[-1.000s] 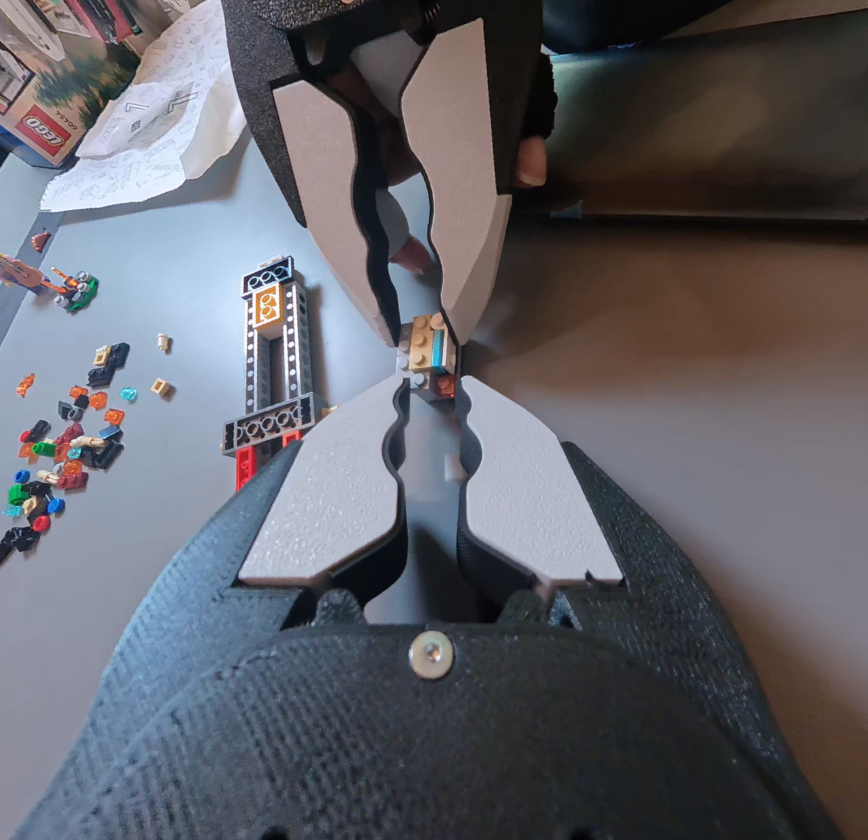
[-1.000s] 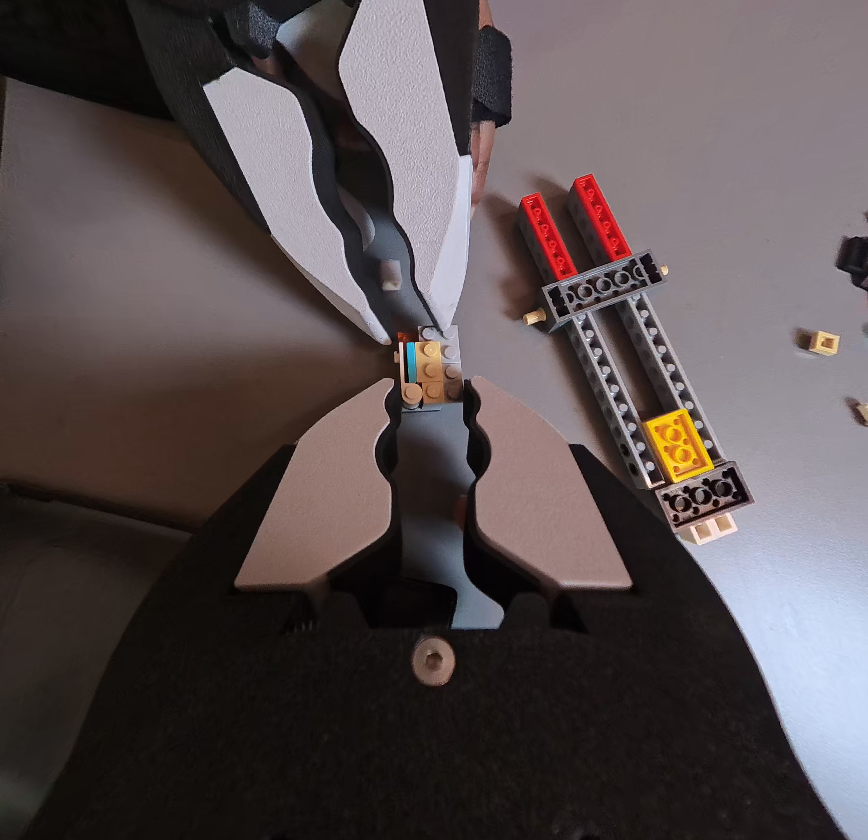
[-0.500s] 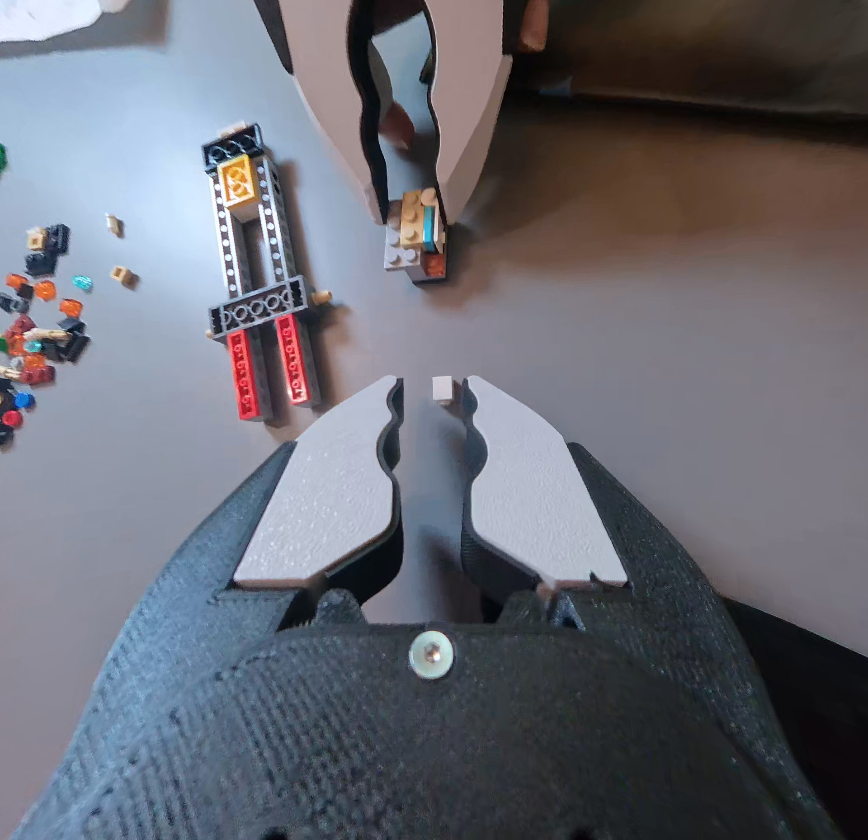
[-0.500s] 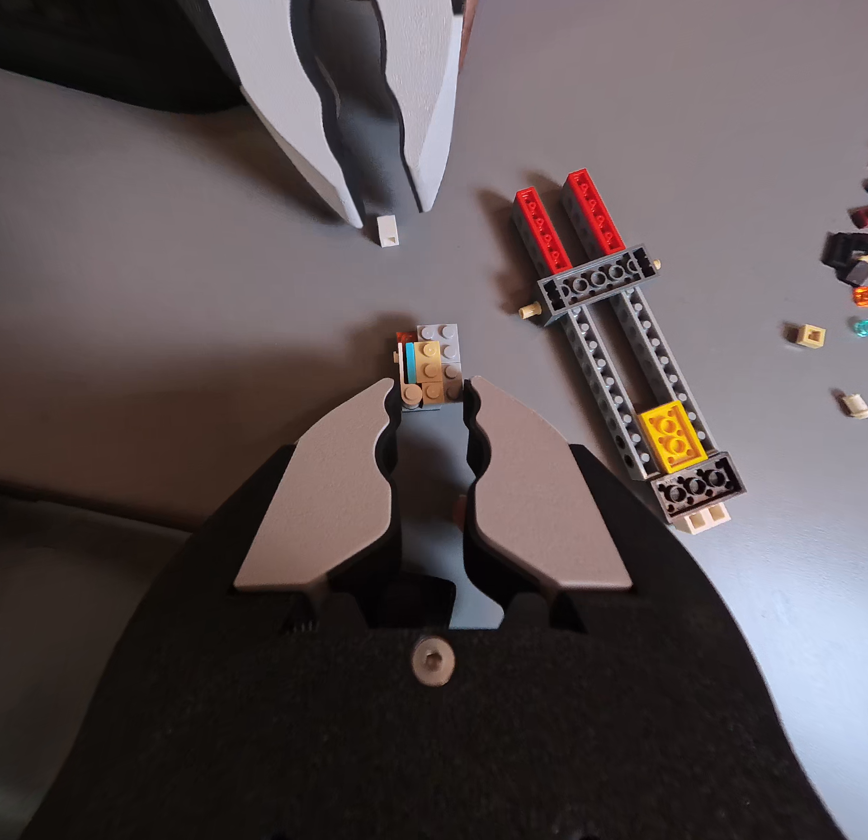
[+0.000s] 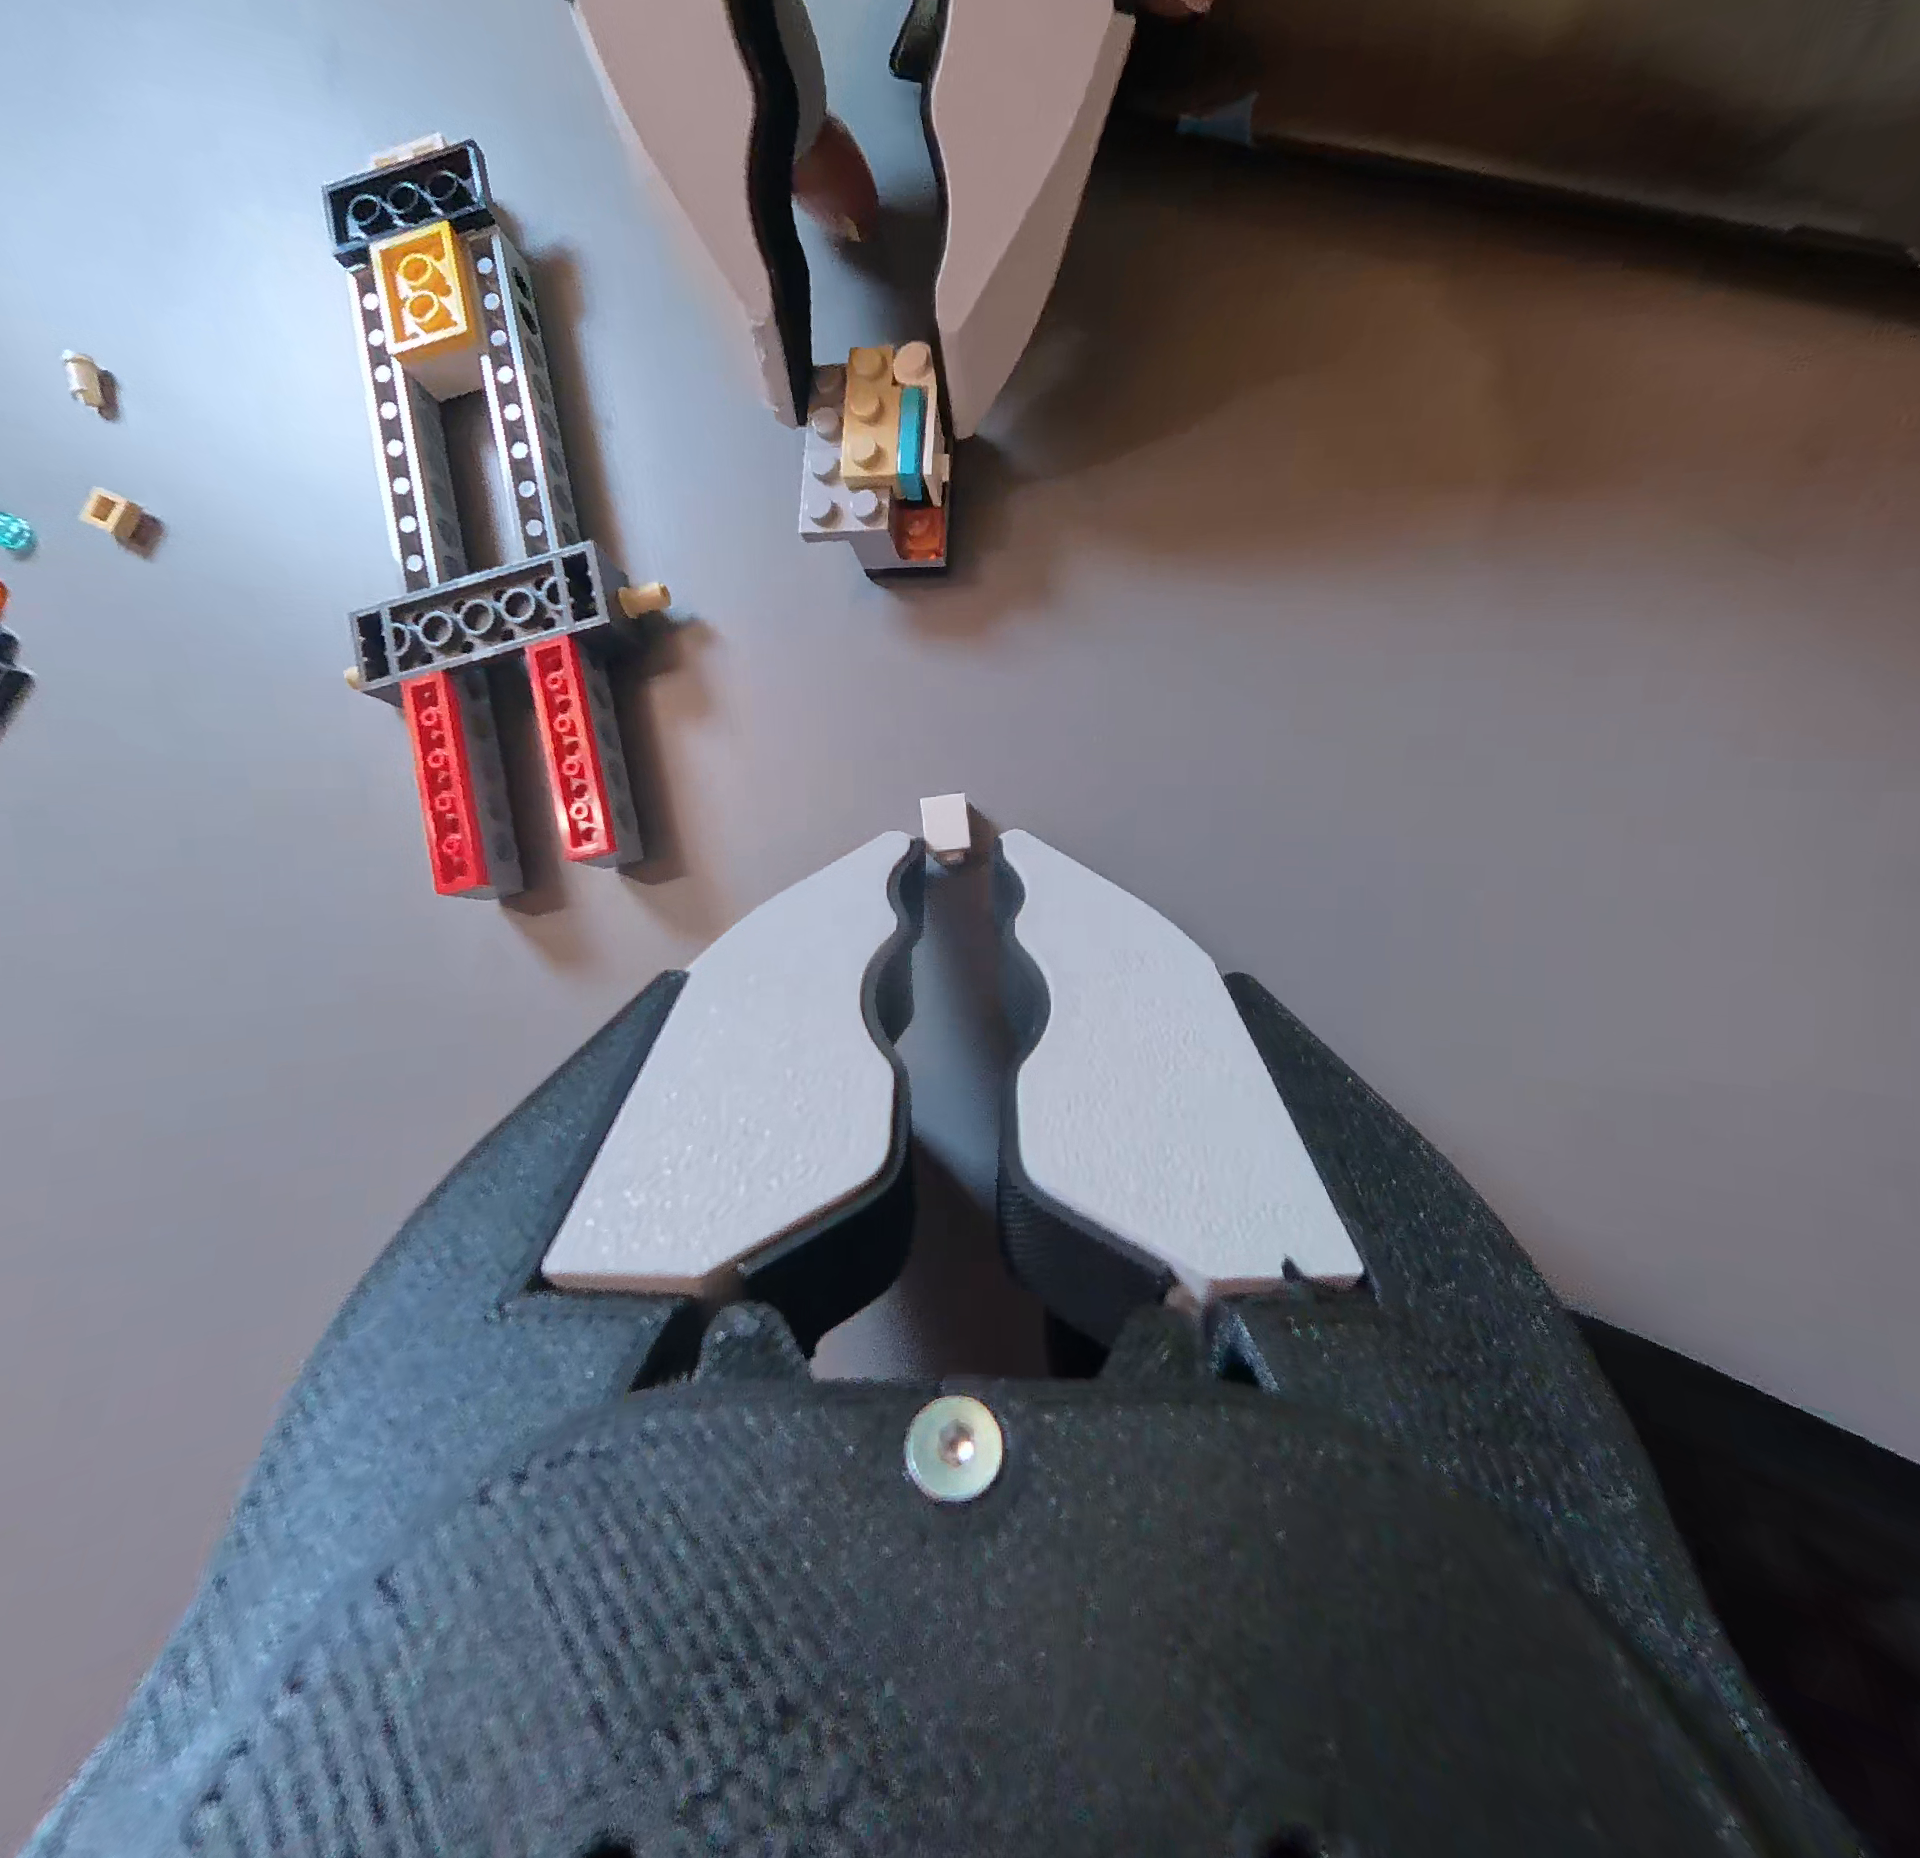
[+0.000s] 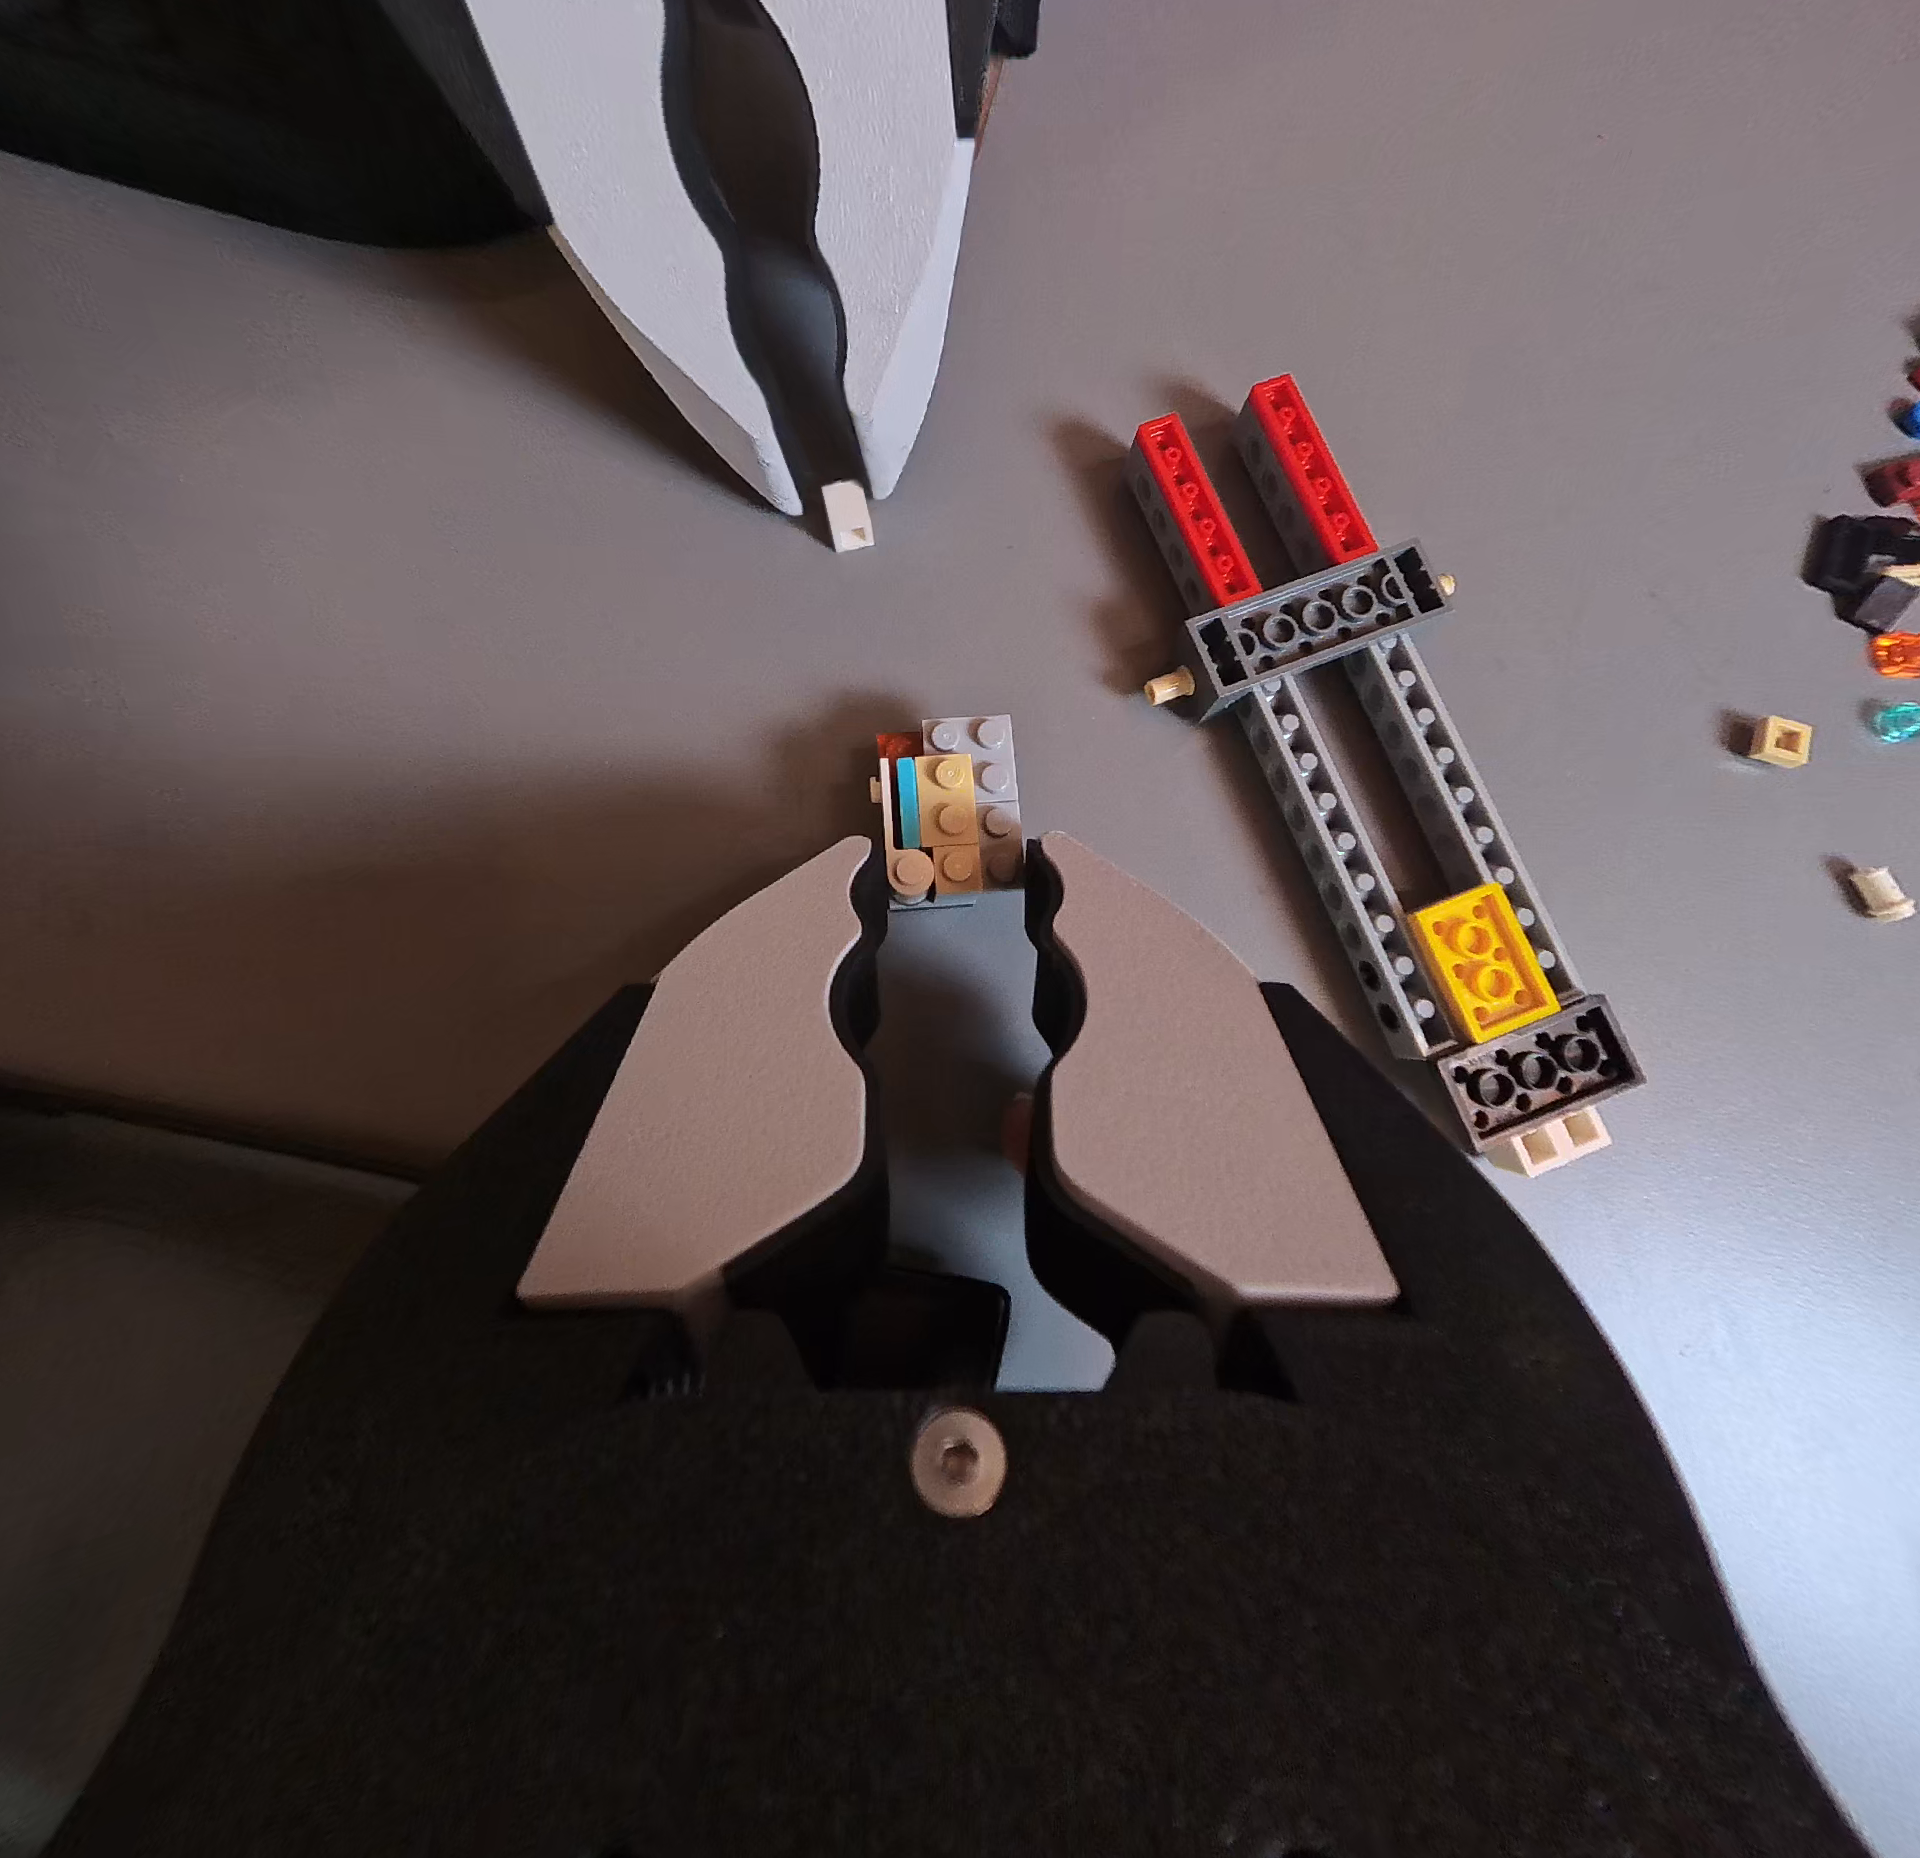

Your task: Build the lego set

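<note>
The left gripper (image 5: 961, 847) is narrowly open, with the small white brick (image 5: 943, 823) between its tips on the table (image 5: 1455, 665); a firm grip cannot be confirmed. The right gripper (image 6: 951, 858) pinches the small assembly (image 6: 951, 821). The long frame (image 5: 473, 520) lies apart.

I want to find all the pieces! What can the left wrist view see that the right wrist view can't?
Only the left wrist view shows a fingertip behind the right gripper. Only the right wrist view shows the dark and red pieces at the far edge. Both show the small white brick between the left gripper's tips, the little tan and grey build that the right gripper holds, the long grey frame with red bars, and the grey table.
</note>
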A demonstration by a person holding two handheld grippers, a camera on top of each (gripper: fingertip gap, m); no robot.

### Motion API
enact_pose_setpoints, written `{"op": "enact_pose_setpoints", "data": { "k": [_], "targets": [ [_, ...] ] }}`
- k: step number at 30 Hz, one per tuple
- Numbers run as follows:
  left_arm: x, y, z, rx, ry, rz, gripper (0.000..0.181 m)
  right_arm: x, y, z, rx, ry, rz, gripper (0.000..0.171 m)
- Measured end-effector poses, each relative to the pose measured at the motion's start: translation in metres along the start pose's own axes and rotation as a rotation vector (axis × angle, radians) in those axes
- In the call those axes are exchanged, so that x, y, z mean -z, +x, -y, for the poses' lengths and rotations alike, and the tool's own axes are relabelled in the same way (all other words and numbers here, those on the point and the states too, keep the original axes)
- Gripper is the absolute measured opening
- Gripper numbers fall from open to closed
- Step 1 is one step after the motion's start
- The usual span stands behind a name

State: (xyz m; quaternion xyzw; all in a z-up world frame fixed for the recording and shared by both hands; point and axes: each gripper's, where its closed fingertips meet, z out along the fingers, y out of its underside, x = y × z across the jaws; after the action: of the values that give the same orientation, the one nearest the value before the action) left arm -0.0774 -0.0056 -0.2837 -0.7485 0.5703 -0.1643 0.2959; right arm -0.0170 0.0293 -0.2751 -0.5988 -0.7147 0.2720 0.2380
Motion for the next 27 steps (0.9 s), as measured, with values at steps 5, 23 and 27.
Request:
{"op": "enact_pose_setpoints", "data": {
  "k": [5, 23, 27],
  "targets": [
    [-0.002, -0.002, 0.002, 0.019, 0.018, 0.002, 0.008, 0.0, 0.0, 0.0, -0.001, 0.003, -0.002, 0.025],
    [-0.01, 0.006, 0.034, -0.112, -0.183, -0.035, 0.008, -0.009, -0.016, 0.011, 0.019, -0.014, -0.011, 0.025],
    [-0.012, 0.007, 0.035, -0.137, -0.244, -0.048, 0.008, -0.009, -0.017, 0.01, 0.014, -0.012, -0.016, 0.025]
  ]
}}
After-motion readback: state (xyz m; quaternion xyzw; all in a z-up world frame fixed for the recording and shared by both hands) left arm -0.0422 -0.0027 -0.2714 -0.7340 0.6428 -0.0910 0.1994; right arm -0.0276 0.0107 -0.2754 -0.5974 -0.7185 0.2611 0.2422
